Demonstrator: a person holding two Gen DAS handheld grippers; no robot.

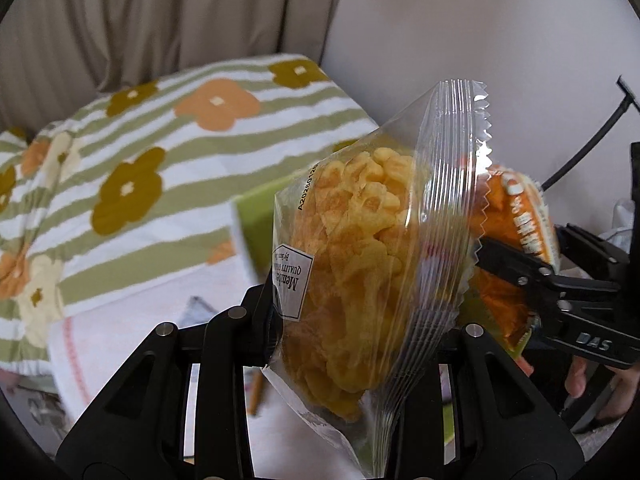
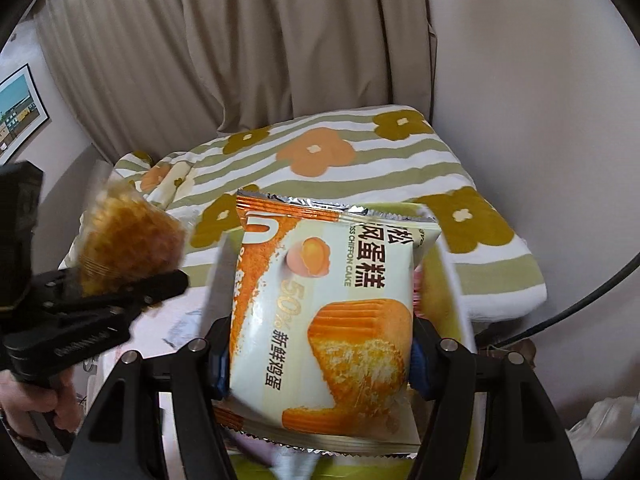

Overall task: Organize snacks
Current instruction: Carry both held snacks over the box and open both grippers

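Observation:
A clear bag of yellow puffed snacks (image 1: 360, 264) fills the left wrist view, held in the air with my left gripper (image 1: 360, 316) shut on it. The same bag (image 2: 128, 240) and left gripper (image 2: 156, 292) show blurred at the left of the right wrist view. My right gripper (image 2: 320, 356) is shut on an orange and cream chiffon cake packet (image 2: 320, 312), which stands upright between its fingers. That packet (image 1: 516, 216) and the right gripper (image 1: 520, 248) appear at the right of the left wrist view. A green box (image 1: 256, 216) lies below, mostly hidden behind the bag and, in the right wrist view, behind the packet (image 2: 436, 292).
A green-striped cushion with orange and olive flowers (image 1: 160, 152) (image 2: 360, 160) lies behind, against beige curtains (image 2: 240, 40) and a pale wall (image 1: 480, 40). White cloth (image 1: 160, 320) covers the surface below. A black cable (image 2: 600, 292) curves at the right. A framed picture (image 2: 16, 108) hangs at the left.

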